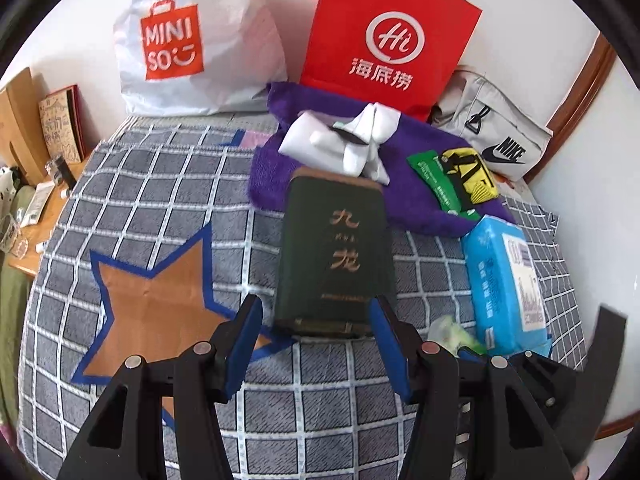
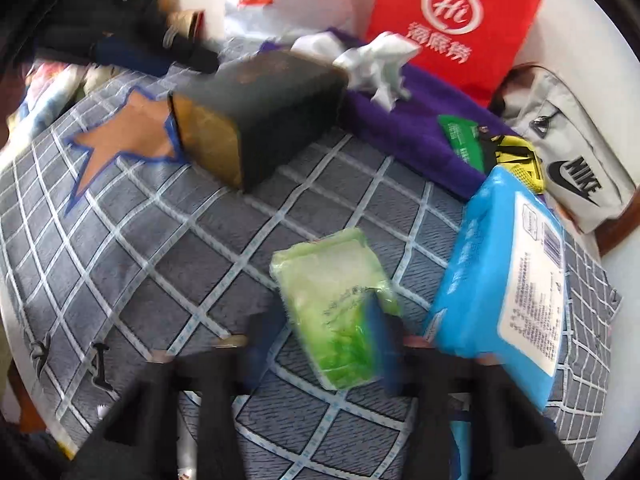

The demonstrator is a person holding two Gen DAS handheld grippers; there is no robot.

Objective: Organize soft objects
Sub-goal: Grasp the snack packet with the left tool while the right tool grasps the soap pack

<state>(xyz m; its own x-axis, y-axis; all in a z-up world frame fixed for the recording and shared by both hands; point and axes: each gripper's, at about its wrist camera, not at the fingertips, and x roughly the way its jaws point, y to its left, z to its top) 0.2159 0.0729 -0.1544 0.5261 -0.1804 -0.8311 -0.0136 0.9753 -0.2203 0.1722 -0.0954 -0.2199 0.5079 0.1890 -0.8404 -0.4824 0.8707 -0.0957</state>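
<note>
The green tissue pack [image 2: 336, 308] lies flat on the checked bedspread [image 2: 160, 272], in front of the dark green box [image 2: 260, 120], which serves as the reference for all positions below. The right gripper [image 2: 324, 344] sits at the pack's near end with its 2 fingers spread. The right-hand blue pad [image 2: 380, 340] overlaps the pack's near corner; motion blur prevents confirming contact, and the pack is not clamped.

The left gripper [image 1: 316, 344] is positioned at the near end of the box. Its jaws are parted, 1 blue pad [image 1: 244, 348] standing clear on the left side of the box and the other just at its right near corner. The box is not gripped. It lies lengthwise on the bedspread, with gold characters on its top face.

To the right of the box, a blue wet-wipe pack [image 2: 504, 280] lies beside the green tissue pack, label side up. Behind the box, a purple towel [image 1: 420, 200] is spread on the bedspread. On the towel, just behind the box, lies a bundle of white socks [image 1: 344, 140]. Right of the socks, a green packet [image 1: 436, 184] and a yellow-and-black item [image 1: 472, 180] rest on the towel.

Further behind, a red paper bag [image 1: 392, 36] and a white MINISO bag [image 1: 184, 40] stand against the wall. A grey Nike pouch [image 1: 496, 140] lies to the right of the red bag. Left of the box, an orange star [image 1: 156, 304] is printed on the bedspread.
</note>
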